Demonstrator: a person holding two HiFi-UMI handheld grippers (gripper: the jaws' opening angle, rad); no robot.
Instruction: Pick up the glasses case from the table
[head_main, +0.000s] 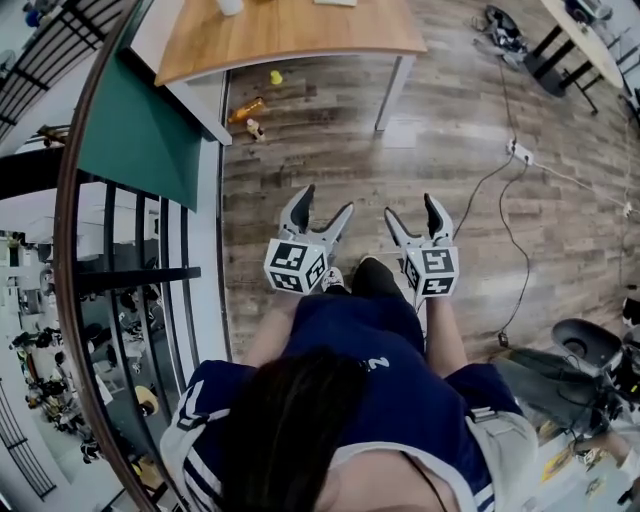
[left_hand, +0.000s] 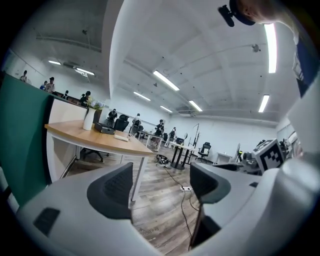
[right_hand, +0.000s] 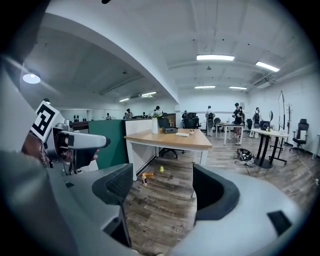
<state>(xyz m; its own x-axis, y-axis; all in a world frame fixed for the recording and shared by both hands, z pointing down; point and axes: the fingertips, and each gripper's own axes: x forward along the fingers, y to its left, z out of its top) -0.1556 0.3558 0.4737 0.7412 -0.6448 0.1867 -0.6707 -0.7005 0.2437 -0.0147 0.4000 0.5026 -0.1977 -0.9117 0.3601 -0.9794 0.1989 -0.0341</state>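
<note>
In the head view, the left gripper (head_main: 327, 200) and the right gripper (head_main: 410, 205) were held side by side in front of the person, over bare wooden floor (head_main: 440, 130). Both sets of jaws were spread wide and nothing was held in either. The table (head_main: 290, 35) was seen well ahead of both, with only its near part in frame. No glasses case could be made out there.

In the left gripper view, only floor was framed between the parted pads. The table was seen off to the left, bearing a white vase (left_hand: 89, 119), a dark box (left_hand: 105, 128) and a pale flat item (left_hand: 121, 137). Which of the last two was the glasses case could not be settled at that range.

In the right gripper view, the gap between the jaws was likewise empty, and the table was seen straight ahead, well apart.

The approach was judged to be the step in hand. It would be done well if the table were closed on first, the case were identified from nearer, one gripper were chosen, and its jaws were kept wide and lined up across the case's narrow side before being closed.
</note>
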